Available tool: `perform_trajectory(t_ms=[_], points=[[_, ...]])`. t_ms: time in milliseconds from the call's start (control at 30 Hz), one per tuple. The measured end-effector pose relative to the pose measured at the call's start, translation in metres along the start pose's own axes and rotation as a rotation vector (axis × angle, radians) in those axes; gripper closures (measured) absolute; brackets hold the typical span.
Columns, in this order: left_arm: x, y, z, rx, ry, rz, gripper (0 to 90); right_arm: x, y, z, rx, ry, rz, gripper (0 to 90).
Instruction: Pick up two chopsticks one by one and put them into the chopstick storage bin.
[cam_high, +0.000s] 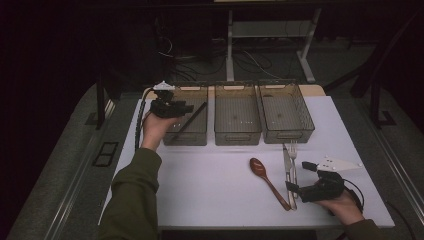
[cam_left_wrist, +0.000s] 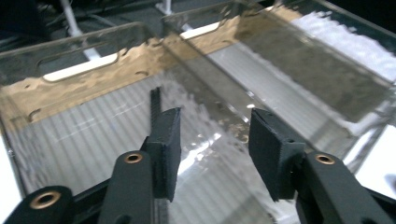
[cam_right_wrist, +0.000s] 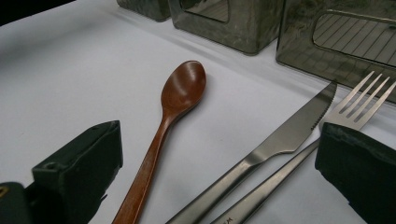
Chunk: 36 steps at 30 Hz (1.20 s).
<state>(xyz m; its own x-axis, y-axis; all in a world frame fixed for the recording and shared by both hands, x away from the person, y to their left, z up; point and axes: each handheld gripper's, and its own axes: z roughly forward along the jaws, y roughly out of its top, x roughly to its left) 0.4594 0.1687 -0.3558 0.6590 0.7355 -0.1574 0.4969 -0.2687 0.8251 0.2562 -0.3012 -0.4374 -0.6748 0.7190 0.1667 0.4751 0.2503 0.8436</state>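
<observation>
My left gripper (cam_high: 172, 106) hangs over the left clear bin (cam_high: 197, 137), its jaws apart with nothing between them (cam_left_wrist: 215, 140). A long thin black stick (cam_high: 192, 119) lies slantwise in that bin, and its end shows just behind one pad (cam_left_wrist: 155, 100). At the front right of the table my right gripper (cam_high: 300, 177) stands wide open low over the cutlery (cam_right_wrist: 222, 133). Between its jaws run the handles of a brown wooden spoon (cam_right_wrist: 180, 91), a steel knife (cam_right_wrist: 289, 133) and a steel fork (cam_right_wrist: 359, 105). All three rest on the white table: spoon (cam_high: 267, 180), knife (cam_high: 286, 167), fork (cam_high: 293, 160).
Three clear plastic bins stand in a row at the back of the white table (cam_high: 210, 185): the left one, a middle bin (cam_high: 237, 132) and a right bin (cam_high: 286, 132). Beyond them are table legs and cables on a dark floor.
</observation>
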Motion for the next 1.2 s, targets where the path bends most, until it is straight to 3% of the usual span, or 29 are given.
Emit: perform_trajectory(t_ms=[233, 567, 1200], points=[[-0.017, -0.008, -0.009, -0.021, -0.034, 0.021, 40.7, -0.001, 0.000, 0.001, 0.005, -0.001, -0.001, 0.1], [-0.043, -0.027, -0.018, 0.020, -0.074, 0.063, 29.4, -0.001, 0.000, 0.001, 0.004, 0.002, 0.001, 0.1], [-0.089, -0.078, -0.039, -0.002, -0.125, 0.093, 21.4, 0.000, 0.000, 0.000, 0.002, 0.005, 0.003, 0.1]])
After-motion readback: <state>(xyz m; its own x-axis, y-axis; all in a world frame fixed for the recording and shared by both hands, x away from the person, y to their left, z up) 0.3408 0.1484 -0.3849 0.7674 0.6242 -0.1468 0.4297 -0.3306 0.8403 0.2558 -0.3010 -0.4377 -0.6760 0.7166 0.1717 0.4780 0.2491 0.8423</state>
